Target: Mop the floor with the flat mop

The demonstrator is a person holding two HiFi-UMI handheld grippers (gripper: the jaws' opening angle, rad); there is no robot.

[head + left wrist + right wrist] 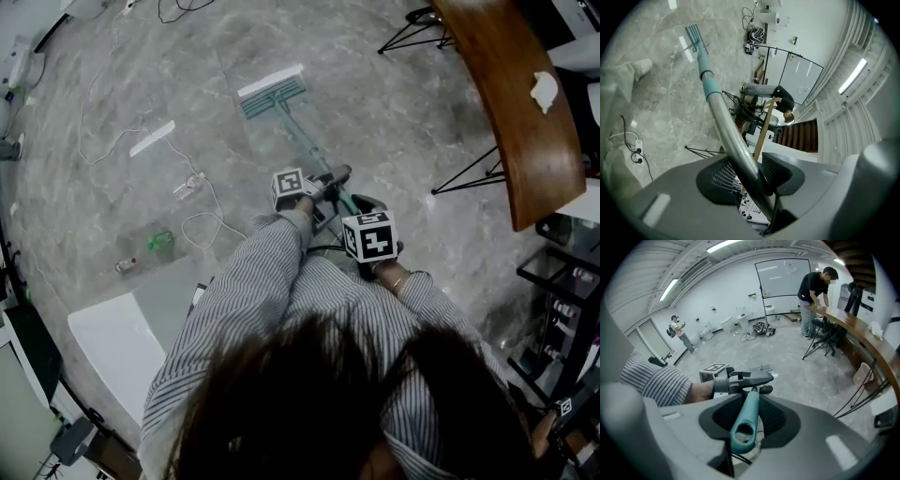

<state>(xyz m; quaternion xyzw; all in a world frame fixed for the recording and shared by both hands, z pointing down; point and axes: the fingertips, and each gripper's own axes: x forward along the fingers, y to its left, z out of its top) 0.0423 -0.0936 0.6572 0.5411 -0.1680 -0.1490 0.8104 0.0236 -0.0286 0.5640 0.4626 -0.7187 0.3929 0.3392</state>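
Note:
The flat mop rests its teal and white head (272, 94) on the grey marble floor ahead of me. Its pole (300, 136) slants back toward my hands. My left gripper (333, 176) is shut on the silver part of the pole (724, 117), which runs between its jaws toward the mop head (693, 33). Behind it, my right gripper (361, 204) is shut on the teal handle end (747, 416), whose hanging loop sits between the jaws. In the right gripper view the left gripper (749, 378) shows just ahead on the pole, below a striped sleeve.
A curved wooden counter (511, 103) with a crumpled white wad (544, 89) stands at the right on black legs (469, 169). A power strip with cables (187, 185), a white strip (152, 138) and a green bottle (159, 242) lie to the left. A person (813, 291) leans at the counter.

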